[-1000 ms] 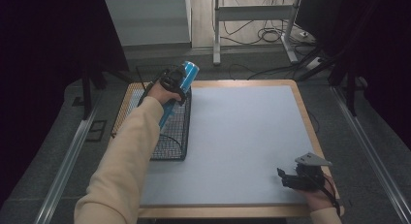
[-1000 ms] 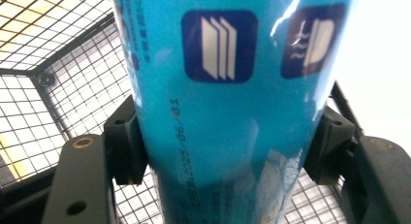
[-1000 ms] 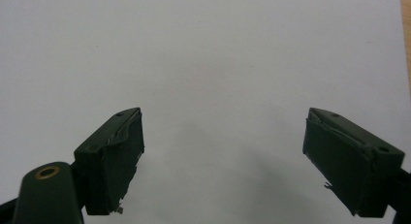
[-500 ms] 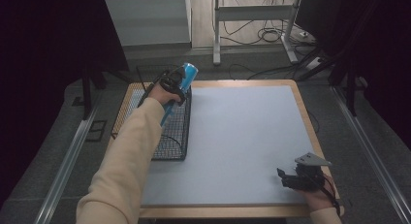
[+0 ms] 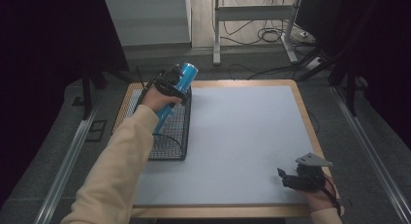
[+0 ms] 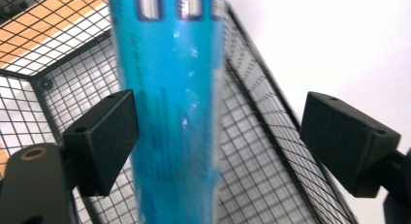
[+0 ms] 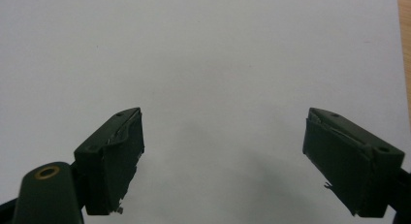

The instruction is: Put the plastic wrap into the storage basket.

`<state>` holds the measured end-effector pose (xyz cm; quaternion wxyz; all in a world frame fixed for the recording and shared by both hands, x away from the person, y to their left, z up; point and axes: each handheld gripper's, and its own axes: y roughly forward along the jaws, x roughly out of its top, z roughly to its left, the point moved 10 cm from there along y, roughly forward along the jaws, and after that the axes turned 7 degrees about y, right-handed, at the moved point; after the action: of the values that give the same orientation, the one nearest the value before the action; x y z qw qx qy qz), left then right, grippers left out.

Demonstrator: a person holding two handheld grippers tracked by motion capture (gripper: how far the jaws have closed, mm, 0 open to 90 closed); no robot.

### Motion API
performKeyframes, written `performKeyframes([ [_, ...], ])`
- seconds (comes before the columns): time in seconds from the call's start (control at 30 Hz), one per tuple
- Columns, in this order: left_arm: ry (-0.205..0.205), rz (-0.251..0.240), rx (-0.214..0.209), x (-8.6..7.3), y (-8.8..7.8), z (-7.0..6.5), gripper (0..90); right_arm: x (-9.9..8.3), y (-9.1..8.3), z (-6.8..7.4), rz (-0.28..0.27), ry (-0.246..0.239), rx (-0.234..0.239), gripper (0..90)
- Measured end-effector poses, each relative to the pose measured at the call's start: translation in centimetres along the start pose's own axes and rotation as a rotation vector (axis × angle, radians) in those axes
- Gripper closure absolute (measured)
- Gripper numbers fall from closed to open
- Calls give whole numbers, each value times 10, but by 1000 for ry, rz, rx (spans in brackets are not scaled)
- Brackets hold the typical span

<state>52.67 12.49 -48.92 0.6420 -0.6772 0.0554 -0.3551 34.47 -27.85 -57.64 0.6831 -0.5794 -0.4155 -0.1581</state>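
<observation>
blue tube (image 6: 169, 112) is released into wire basket (image 5: 169, 136) | left gripper (image 6: 218, 136) jaws just opened wide around it | right gripper (image 7: 223, 156) is held wide, empty

- The right claw (image 7: 223, 161) rises from the bottom edge, its two black jaws standing wide apart with nothing between them.
- Beneath lies a plain white surface (image 7: 203, 54), and the claw casts a faint shadow on it.
- A thin strip of wooden edge (image 7: 404, 20) shows at the upper right.
</observation>
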Motion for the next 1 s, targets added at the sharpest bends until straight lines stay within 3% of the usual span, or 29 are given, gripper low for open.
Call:
performKeyframes([
  [0.17, 35, -34, -37, -13, -10, -17, 137, 0, 1, 0, -2, 6, 3, 150],
  [0.27, 37, -52, -44, -16, -13, -21, 136, 1, 1, 0, -5, 7, 2, 150],
  [0.53, 72, -155, -94, -25, -37, -44, 139, 3, 2, 3, -7, -5, 11, 150],
  [0.6, 80, -207, -115, -32, -51, -60, 141, 3, 3, 5, -6, -14, 15, 150],
  [0.67, 87, -216, -124, -35, -54, -66, 144, 3, 3, 7, -4, -17, 19, 150],
  [0.77, 124, -239, -146, -46, -62, -90, 146, 4, 2, 8, -10, -21, 15, 150],
  [0.83, 141, -257, -179, -52, -65, -105, 146, 5, 2, 10, -12, -23, 14, 150],
  [0.87, 143, -270, -215, -56, -66, -115, 146, 5, 2, 11, -10, -27, 14, 150],
  [1.0, 166, -303, -252, -69, -67, -140, 148, 7, 2, 15, -15, -39, 16, 150],
])
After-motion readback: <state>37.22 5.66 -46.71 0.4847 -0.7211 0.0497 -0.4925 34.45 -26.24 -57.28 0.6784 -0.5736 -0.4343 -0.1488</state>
